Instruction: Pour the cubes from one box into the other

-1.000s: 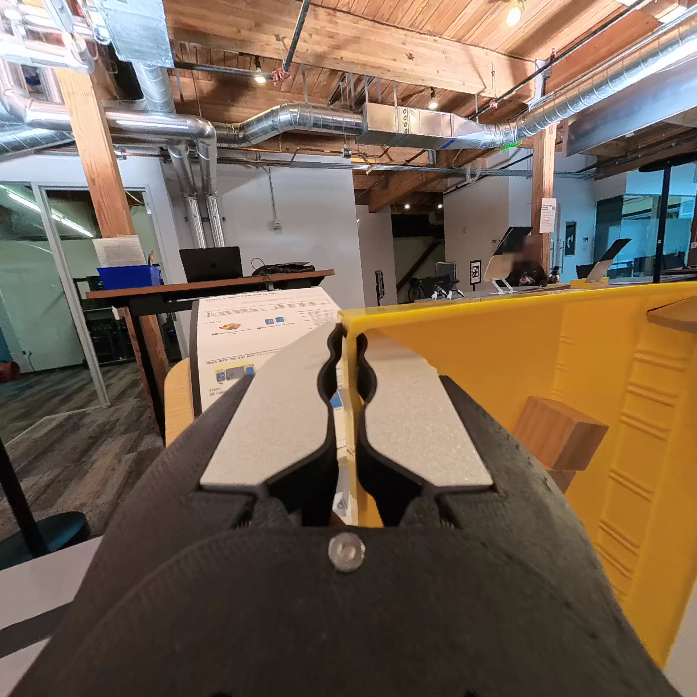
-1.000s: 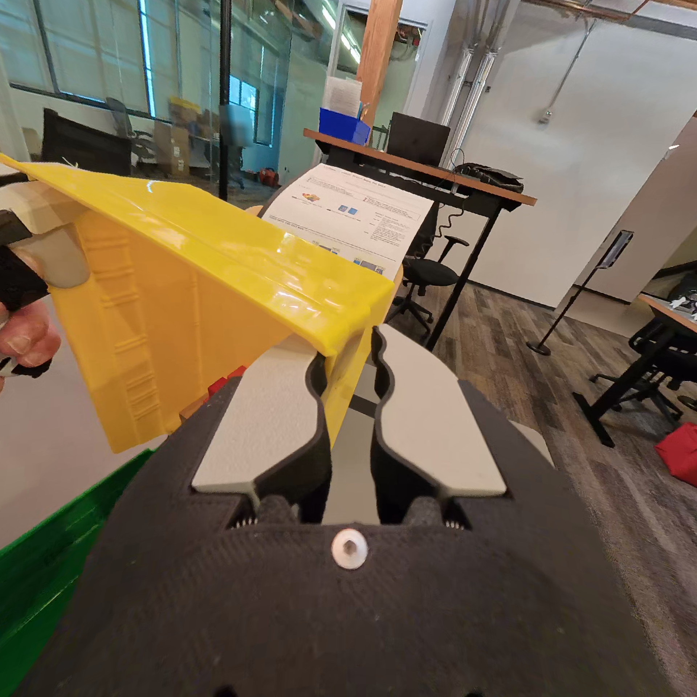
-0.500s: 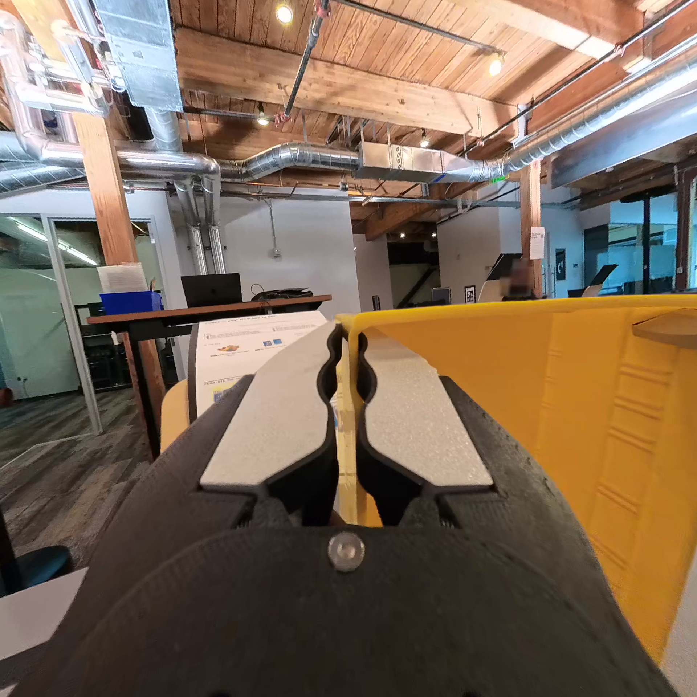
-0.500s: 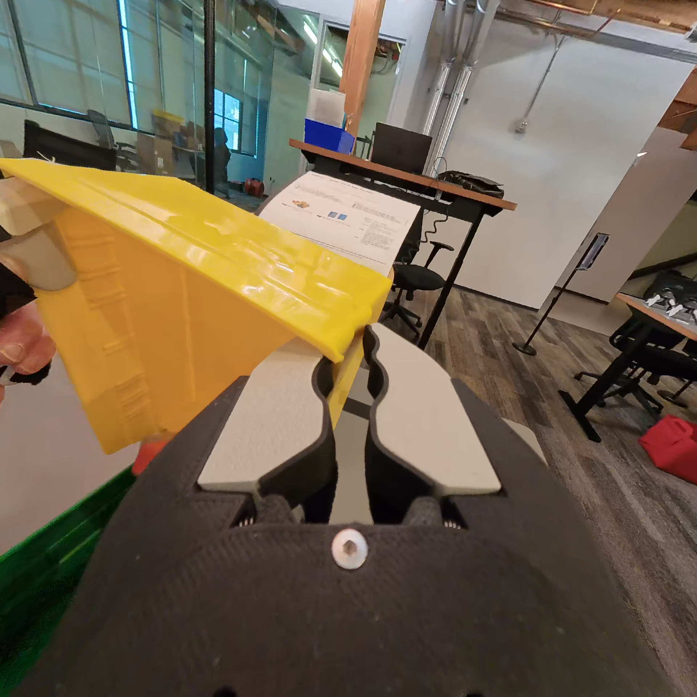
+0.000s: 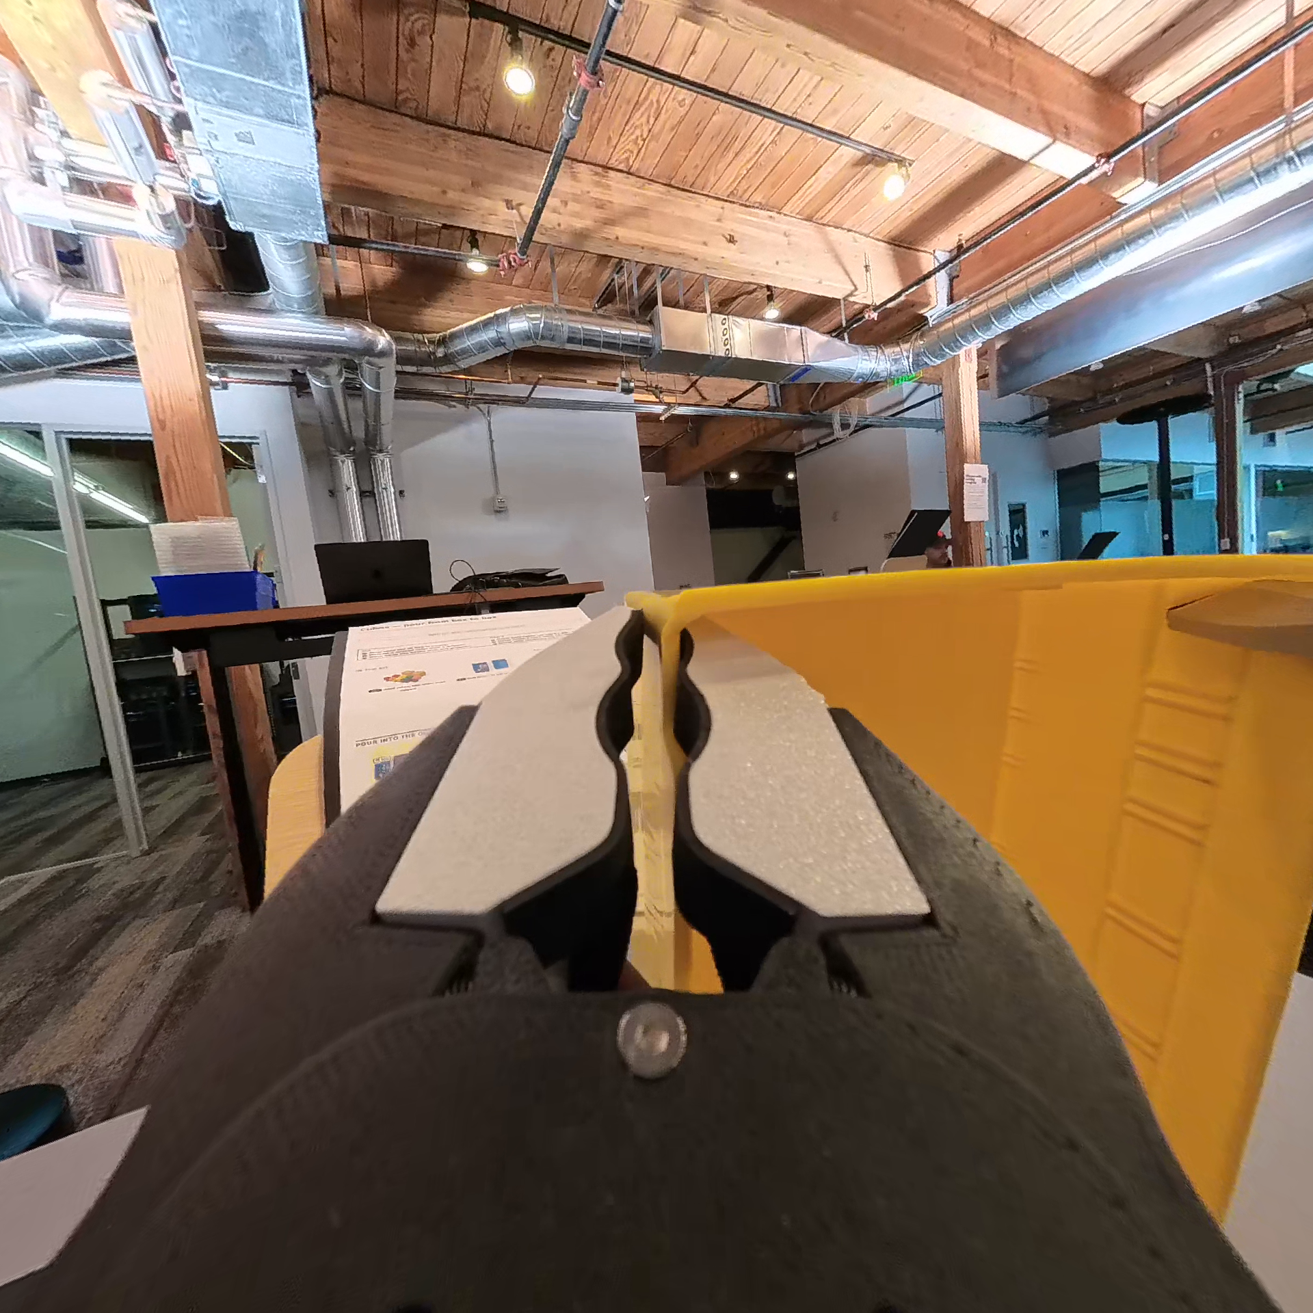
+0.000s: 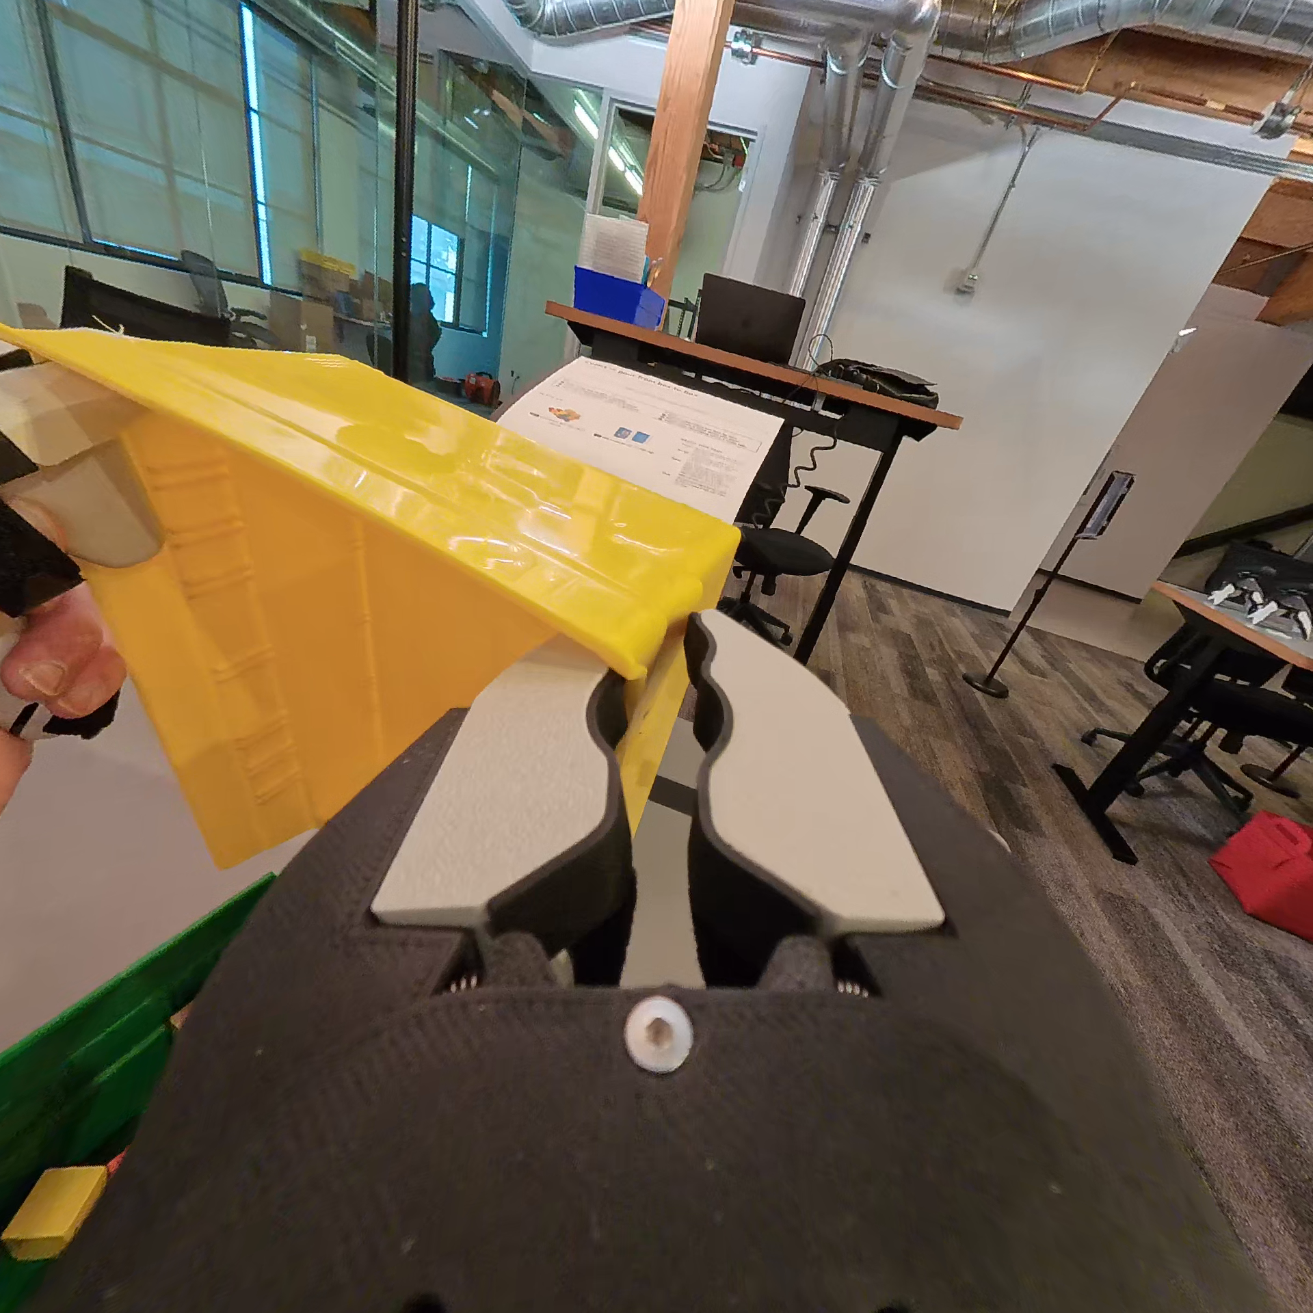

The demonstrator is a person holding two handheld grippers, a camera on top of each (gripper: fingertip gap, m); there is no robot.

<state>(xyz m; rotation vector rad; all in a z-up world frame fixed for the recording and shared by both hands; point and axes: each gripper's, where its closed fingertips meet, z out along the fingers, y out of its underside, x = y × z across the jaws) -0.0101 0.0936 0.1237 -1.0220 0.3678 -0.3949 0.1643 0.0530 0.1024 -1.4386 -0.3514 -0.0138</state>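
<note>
Yellow moulded plastic, glossy and ribbed with stepped ridges along its walls, makes up the yellow box (image 6: 341, 604), the largest thing in view; it is held up off the table and tipped over, its flat underside facing up in the right wrist view and its hollow inside showing in the left wrist view (image 5: 995, 746). Below it, at the lower left of the right wrist view, lies the green box (image 6: 106, 1023), also ribbed plastic, with a small yellow cube (image 6: 53, 1211) inside.

Both grippers have black, fabric-textured bodies and grey, grainy, wavy-edged fingers. The left gripper (image 5: 657, 639) is clenched on one thin wall of the yellow box. The right gripper (image 6: 661, 654) pinches the opposite wall near its rim. The left gripper's pale fingers (image 6: 78, 497) also show at the far end in the right wrist view, with the person's hand (image 6: 50, 661) behind them.

A printed sheet (image 5: 455, 675) stands beyond the box.
</note>
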